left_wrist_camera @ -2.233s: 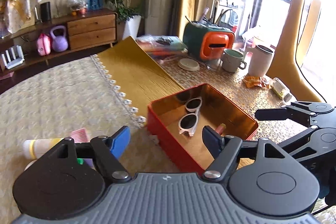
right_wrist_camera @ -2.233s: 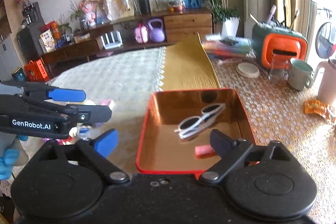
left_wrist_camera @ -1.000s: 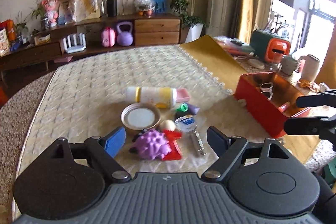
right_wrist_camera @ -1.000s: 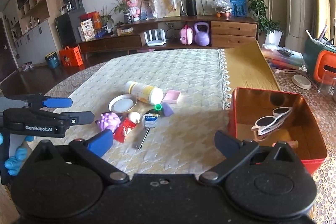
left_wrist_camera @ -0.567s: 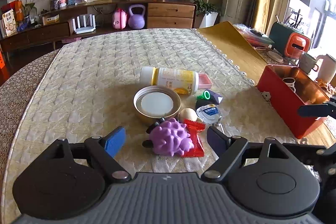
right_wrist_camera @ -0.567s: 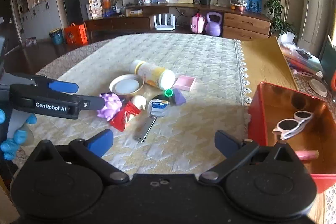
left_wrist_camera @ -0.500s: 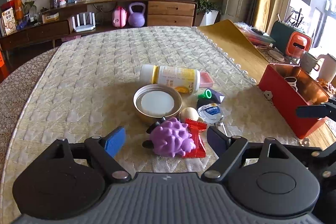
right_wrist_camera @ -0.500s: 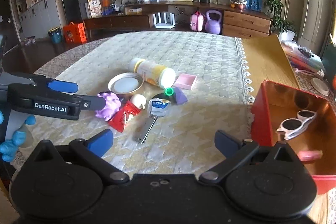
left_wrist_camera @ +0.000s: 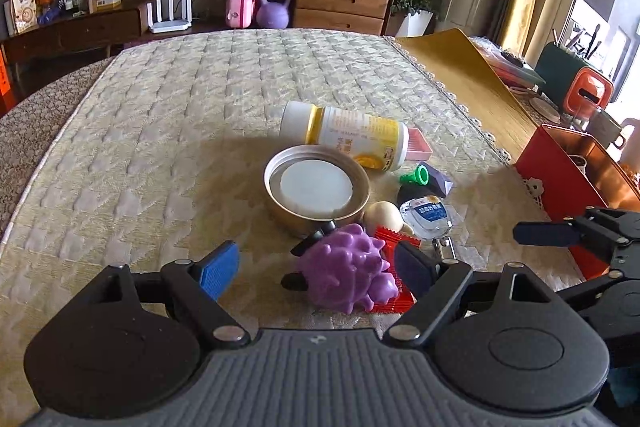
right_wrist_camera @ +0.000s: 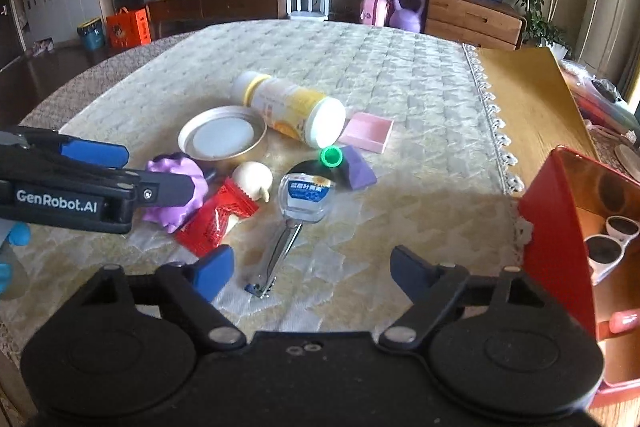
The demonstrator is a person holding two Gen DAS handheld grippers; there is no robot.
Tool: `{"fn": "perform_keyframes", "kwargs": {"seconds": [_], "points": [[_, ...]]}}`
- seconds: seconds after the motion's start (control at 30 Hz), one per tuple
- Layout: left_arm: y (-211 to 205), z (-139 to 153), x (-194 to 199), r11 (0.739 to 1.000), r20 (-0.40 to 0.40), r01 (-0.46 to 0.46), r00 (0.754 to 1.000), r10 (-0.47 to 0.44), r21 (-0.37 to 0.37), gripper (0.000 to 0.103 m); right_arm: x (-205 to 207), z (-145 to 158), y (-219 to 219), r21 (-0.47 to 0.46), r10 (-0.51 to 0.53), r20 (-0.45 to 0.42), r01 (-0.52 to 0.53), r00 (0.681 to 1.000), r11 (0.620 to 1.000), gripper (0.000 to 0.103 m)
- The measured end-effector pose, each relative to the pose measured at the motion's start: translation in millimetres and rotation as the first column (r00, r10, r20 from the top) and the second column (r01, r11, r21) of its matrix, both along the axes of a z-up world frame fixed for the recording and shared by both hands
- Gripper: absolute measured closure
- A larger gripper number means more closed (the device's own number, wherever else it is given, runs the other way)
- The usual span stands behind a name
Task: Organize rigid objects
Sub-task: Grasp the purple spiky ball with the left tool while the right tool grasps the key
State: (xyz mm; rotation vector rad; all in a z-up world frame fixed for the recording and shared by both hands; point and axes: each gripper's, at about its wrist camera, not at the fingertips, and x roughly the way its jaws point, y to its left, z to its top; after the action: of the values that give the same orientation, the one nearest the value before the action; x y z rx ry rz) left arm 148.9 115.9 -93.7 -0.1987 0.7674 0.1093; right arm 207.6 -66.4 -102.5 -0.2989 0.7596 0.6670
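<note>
purple spiky ball (left_wrist_camera: pixel 347 277): knobbed, rubbery, framed by left gripper (left_wrist_camera: pixel 316 269) jaws held wide | right gripper (right_wrist_camera: pixel 312 273): jaws wide, empty | quilted cloth (left_wrist_camera: pixel 180 115)

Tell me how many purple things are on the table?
2: the spiky purple ball sits nearest the left gripper, and a small purple block lies beside the green cap. The pile may hide more.

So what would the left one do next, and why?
Probably ease the left hand-held gripper forward and down around the purple spiky ball. Its jaws are open and empty, and the ball lies nearest, between the fingers, while the red box already holds sunglasses.
</note>
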Motion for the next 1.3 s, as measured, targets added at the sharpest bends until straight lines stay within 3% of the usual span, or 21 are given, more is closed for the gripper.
{"fn": "perform_keyframes", "kwargs": {"seconds": [0.2,0.47,0.67,0.83,1.07,1.3], "points": [[1.3,-5.5,0.9,1.000,-0.005,0.003,1.000,-0.003,-0.022,0.018,5.7,-4.9,7.6,-0.018,0.005,-0.006,-0.005,1.000,1.000,0.030],[3.7,-9.6,1.2,0.996,-0.005,0.016,1.000,-0.016,-0.086,0.036,7.4,-10.0,17.4,-0.030,0.007,-0.015,-0.007,1.000,1.000,0.044],[1.4,-11.7,1.9,0.994,-0.014,0.025,1.000,-0.026,-0.105,0.041,5.7,-10.2,22.2,-0.025,0.008,-0.014,-0.008,1.000,1.000,0.049],[0.4,-13.0,2.5,0.994,-0.020,0.020,1.000,-0.023,-0.107,0.042,3.3,-9.9,26.1,-0.022,0.020,-0.014,-0.021,1.000,1.000,0.059],[-0.6,-12.4,2.2,0.995,-0.022,0.017,1.000,-0.019,-0.097,0.042,-1.8,-9.2,25.9,-0.029,0.034,0.012,-0.034,0.999,0.999,0.085],[-2.2,-10.2,0.4,0.996,-0.028,0.007,1.000,-0.009,-0.086,0.042,-8.7,-3.9,11.2,-0.010,0.031,0.035,-0.030,0.999,0.999,0.092]]}}
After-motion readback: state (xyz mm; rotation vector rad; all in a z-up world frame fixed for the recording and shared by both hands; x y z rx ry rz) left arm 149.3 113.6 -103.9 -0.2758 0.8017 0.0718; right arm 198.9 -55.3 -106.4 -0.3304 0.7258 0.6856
